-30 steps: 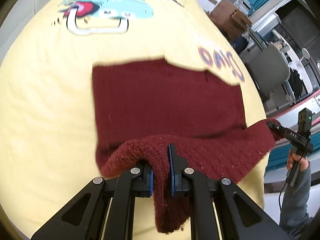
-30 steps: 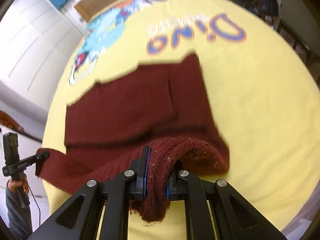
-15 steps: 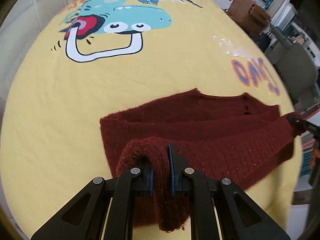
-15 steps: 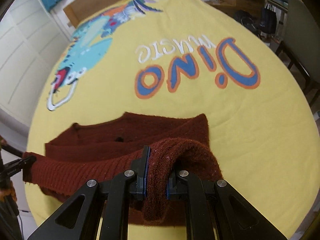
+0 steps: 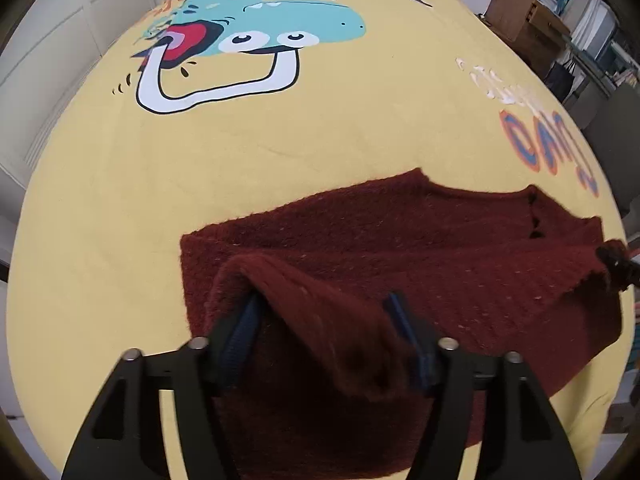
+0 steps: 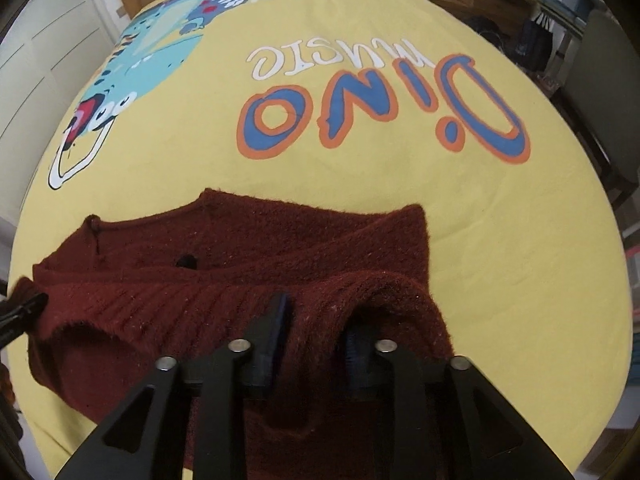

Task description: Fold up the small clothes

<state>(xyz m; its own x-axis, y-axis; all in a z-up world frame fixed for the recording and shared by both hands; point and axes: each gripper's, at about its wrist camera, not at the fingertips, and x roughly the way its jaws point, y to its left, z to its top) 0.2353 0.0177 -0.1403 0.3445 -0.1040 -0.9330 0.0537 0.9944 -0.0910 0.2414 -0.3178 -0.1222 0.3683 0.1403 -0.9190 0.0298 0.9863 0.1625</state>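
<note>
A dark red knitted garment lies folded on the yellow printed bedspread; it also shows in the right wrist view. My left gripper is open, its jaws spread wide, with a corner of the garment draped loosely between them. My right gripper is open too, and the garment's ribbed hem hangs slack between its blue pads. The other gripper's tip shows at the far right edge of the left view and at the left edge of the right view.
The bedspread carries a dinosaur print and "Dino music" lettering. White cupboard doors stand on the left. Cardboard boxes and a chair stand past the bed's right side.
Both grippers carried the near hem forward over the garment and lowered it, folding it. Both then opened, letting go of the fabric.
</note>
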